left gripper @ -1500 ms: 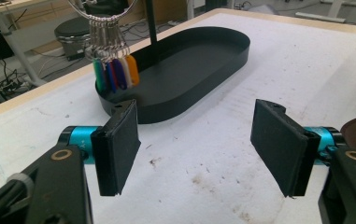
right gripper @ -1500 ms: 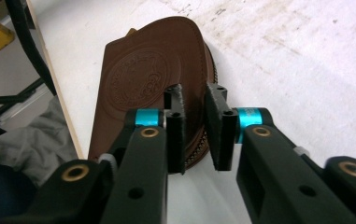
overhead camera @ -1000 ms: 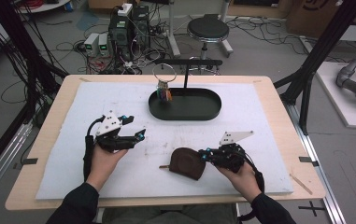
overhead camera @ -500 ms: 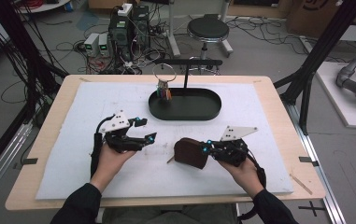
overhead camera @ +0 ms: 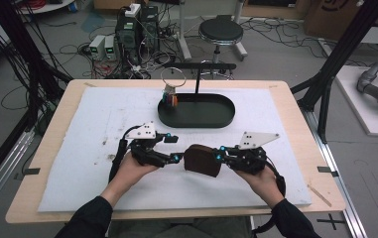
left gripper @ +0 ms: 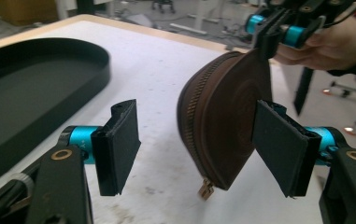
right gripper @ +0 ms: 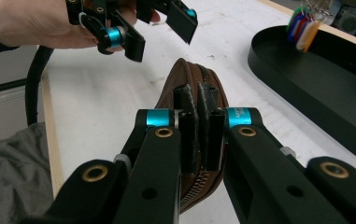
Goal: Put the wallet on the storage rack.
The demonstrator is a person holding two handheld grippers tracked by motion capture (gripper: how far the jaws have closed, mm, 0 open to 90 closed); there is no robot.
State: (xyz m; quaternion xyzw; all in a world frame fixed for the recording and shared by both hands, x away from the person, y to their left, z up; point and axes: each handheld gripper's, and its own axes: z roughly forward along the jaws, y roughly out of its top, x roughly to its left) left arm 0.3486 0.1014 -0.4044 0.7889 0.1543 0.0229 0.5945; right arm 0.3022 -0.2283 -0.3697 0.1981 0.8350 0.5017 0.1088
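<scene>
From above, the pouch's (overhead camera: 202, 160) right end is tucked behind the right gripper (overhead camera: 222, 156). The coloured tags (overhead camera: 170, 97) at the tray's (overhead camera: 196, 120) left end are too small to read. The tray runs off the left gripper view's left edge.

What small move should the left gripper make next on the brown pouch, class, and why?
Probably close the left gripper on the brown zip pouch. Its jaws stand open either side of the pouch, and the right gripper already pinches the opposite edge, holding it upright off the white mat.
</scene>
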